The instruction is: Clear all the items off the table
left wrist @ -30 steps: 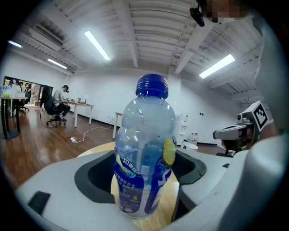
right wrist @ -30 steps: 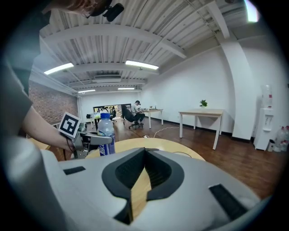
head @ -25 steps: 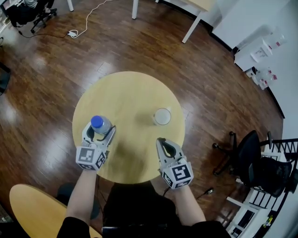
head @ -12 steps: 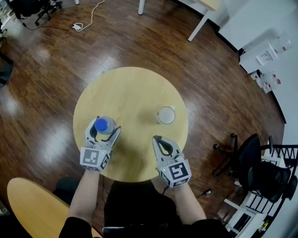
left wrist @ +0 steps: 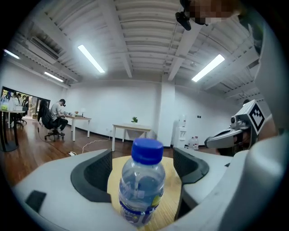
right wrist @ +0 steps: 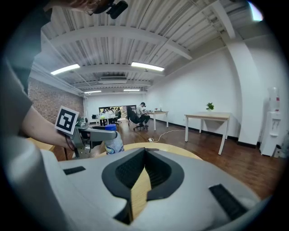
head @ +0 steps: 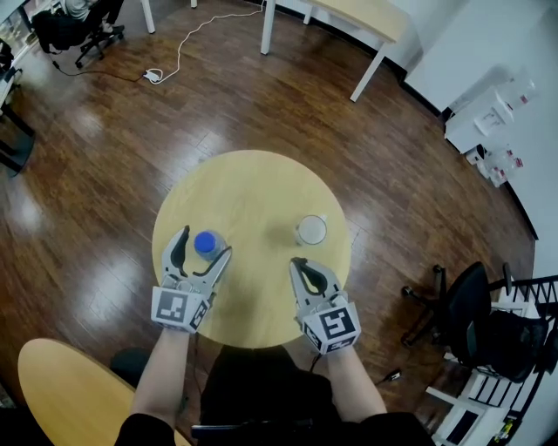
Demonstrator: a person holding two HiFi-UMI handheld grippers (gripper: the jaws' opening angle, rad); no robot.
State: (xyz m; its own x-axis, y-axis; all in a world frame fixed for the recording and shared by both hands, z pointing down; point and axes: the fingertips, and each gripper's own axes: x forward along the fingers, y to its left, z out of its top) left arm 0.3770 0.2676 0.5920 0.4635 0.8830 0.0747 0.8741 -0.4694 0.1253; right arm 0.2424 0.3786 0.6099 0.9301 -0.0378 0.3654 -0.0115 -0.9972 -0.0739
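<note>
Head view steeply down on round table point(head: 253, 187); gripper views low, close, facing across it; all share bottle point(head: 206, 243)

Open-plan office, wood floor point(head: 113, 148) around the table point(head: 253, 187), white desk point(head: 375, 10) beyond it, swivel chair point(head: 471, 300) to its right, person point(left wrist: 57, 113) seated far behind it, ceiling strip lights point(left wrist: 90, 57).

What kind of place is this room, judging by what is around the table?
Probably an open-plan office: white desks, a black office chair, and a person seated at a desk across the wooden floor.
</note>
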